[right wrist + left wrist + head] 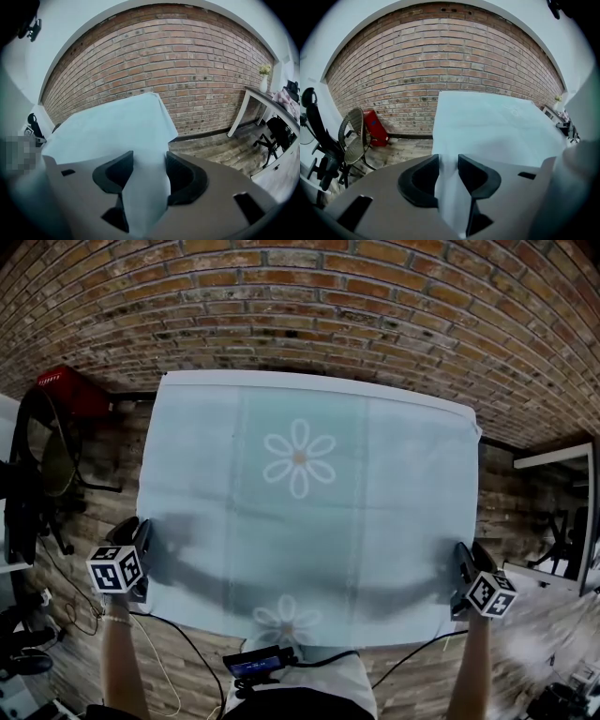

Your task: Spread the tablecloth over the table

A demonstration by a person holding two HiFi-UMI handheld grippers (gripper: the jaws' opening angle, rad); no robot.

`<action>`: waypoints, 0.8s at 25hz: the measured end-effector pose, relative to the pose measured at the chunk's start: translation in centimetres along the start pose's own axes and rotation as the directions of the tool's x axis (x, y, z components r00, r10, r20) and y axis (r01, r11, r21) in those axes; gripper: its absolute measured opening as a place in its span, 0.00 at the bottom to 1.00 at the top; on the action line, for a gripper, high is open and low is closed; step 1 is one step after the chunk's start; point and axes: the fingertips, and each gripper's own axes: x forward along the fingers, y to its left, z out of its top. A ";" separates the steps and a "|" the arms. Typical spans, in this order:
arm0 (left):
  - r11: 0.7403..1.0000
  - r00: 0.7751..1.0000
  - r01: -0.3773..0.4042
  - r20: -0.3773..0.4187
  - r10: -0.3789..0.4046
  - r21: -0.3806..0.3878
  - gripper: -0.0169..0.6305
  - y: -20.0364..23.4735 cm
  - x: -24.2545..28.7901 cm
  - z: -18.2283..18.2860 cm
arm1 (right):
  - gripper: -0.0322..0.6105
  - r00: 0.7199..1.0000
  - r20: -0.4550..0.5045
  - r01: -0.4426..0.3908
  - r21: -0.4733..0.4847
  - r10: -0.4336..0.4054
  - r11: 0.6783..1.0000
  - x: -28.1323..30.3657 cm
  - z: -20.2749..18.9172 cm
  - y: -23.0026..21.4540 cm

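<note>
A pale blue tablecloth (375, 521) with a white daisy print lies stretched flat across the table, which it hides completely. A second daisy sits at its near edge. My left gripper (150, 554) holds the near left edge; in the left gripper view a fold of the tablecloth (497, 131) runs up between the jaws of the gripper (449, 173), pressed by both pads. My right gripper (457, 570) holds the near right edge. There a wider bunch of the tablecloth (108, 131) fills the gap of that gripper (149, 176).
A brick wall (309, 296) stands just behind the table. A red crate (70, 390) and a dark chair (37, 465) stand at the left on the wood floor. At the right is a white desk (553, 460), with a vase (263, 79) on it. Cables hang near my chest.
</note>
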 end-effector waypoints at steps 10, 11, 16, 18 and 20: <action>0.999 1.000 -0.007 0.010 0.006 0.033 0.23 0.0 1.8 2.8 | 0.41 0.999 0.038 0.006 0.036 -0.007 0.999 1.3 1.5 -0.5; 0.999 1.000 -0.007 0.012 0.006 0.036 0.23 -0.1 2.0 3.1 | 0.40 0.999 0.040 0.004 0.034 -0.005 0.999 1.5 1.8 -0.5; 0.999 1.000 -0.003 0.022 0.002 0.038 0.23 0.0 3.0 4.6 | 0.40 0.999 0.049 -0.005 0.033 0.004 0.999 2.3 2.9 -0.4; 0.999 1.000 -0.003 0.027 0.002 0.035 0.23 0.0 3.4 5.2 | 0.40 0.999 0.054 -0.008 0.034 0.006 0.999 2.7 3.5 -0.3; 0.999 1.000 -0.006 0.029 0.005 0.040 0.23 0.1 3.8 5.7 | 0.40 0.998 0.057 -0.011 0.034 0.009 0.999 3.2 4.0 -0.3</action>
